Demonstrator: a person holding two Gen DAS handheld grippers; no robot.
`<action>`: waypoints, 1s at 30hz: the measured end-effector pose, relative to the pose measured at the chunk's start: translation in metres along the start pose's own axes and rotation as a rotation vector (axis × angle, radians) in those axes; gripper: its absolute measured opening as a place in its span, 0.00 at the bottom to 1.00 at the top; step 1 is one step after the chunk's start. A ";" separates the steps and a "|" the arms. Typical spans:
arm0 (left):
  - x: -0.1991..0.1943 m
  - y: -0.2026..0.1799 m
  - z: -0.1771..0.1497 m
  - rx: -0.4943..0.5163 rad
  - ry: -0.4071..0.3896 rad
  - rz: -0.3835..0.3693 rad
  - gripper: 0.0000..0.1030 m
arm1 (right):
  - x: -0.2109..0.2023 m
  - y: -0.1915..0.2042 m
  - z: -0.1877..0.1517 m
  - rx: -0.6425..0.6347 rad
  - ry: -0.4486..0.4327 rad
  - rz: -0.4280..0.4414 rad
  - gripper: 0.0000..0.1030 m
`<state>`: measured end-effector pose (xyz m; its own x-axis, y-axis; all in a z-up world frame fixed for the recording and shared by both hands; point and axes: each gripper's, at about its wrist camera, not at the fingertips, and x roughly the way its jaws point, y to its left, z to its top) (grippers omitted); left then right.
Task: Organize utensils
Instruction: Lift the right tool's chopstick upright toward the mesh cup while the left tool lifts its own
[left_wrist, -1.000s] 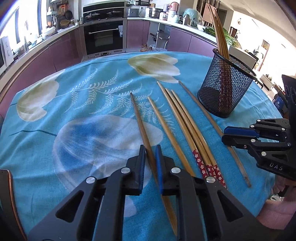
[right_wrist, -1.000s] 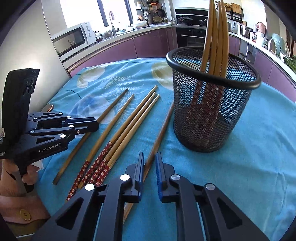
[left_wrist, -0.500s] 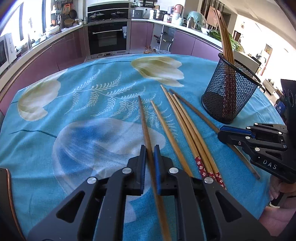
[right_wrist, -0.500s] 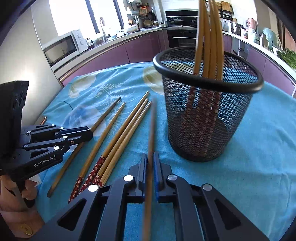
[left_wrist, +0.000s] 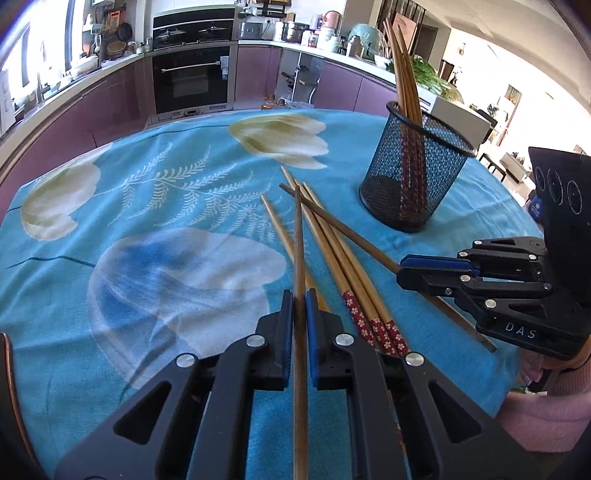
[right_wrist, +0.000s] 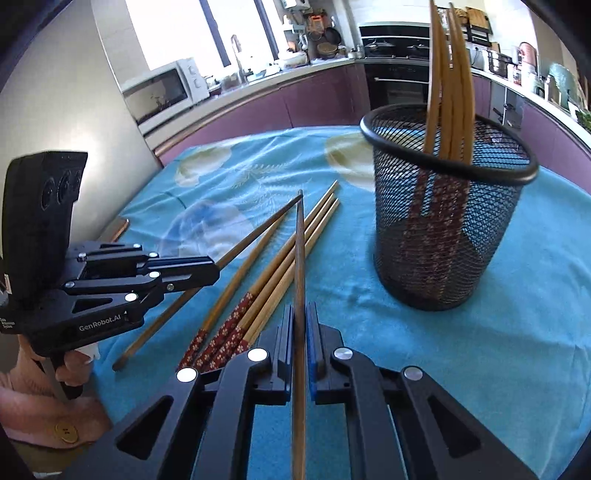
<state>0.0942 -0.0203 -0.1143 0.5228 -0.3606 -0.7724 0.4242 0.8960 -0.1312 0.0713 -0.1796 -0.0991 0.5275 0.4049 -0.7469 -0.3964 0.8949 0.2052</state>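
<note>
My left gripper (left_wrist: 299, 299) is shut on a light brown chopstick (left_wrist: 298, 240) that runs straight out between its fingers, tip raised over the blue flowered tablecloth (left_wrist: 147, 206). My right gripper (right_wrist: 300, 314) is shut on a darker chopstick (right_wrist: 300, 251), also lifted at its tip. Each gripper shows in the other's view: the right gripper (left_wrist: 400, 269) and the left gripper (right_wrist: 212, 271). Several chopsticks with red flowered ends (left_wrist: 354, 273) (right_wrist: 258, 295) lie on the cloth between them. A black mesh cup (left_wrist: 413, 184) (right_wrist: 443, 229) holds several upright chopsticks.
The mesh cup stands close to the right of the right gripper's chopstick tip. The table's rounded edge curves behind the cup. A person's pink sleeve (left_wrist: 546, 406) is at the near right. Kitchen counters, an oven and a microwave (right_wrist: 162, 88) ring the table.
Both grippers' jaws have closed, each on one chopstick. Both chopsticks have come up off the cloth and now point straight out along the fingers; their tips cross above the loose ones.
</note>
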 end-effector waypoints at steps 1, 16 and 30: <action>0.002 0.000 -0.001 0.002 0.006 0.002 0.08 | 0.002 0.001 0.001 -0.004 0.006 -0.011 0.06; 0.014 0.008 0.009 0.005 0.038 -0.004 0.08 | 0.019 0.001 0.019 -0.020 0.009 -0.029 0.06; -0.060 0.001 0.033 -0.002 -0.146 -0.145 0.07 | -0.073 -0.002 0.029 -0.043 -0.240 0.043 0.06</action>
<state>0.0877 -0.0067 -0.0474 0.5576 -0.5199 -0.6472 0.5017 0.8322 -0.2361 0.0552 -0.2052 -0.0271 0.6708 0.4804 -0.5650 -0.4517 0.8689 0.2025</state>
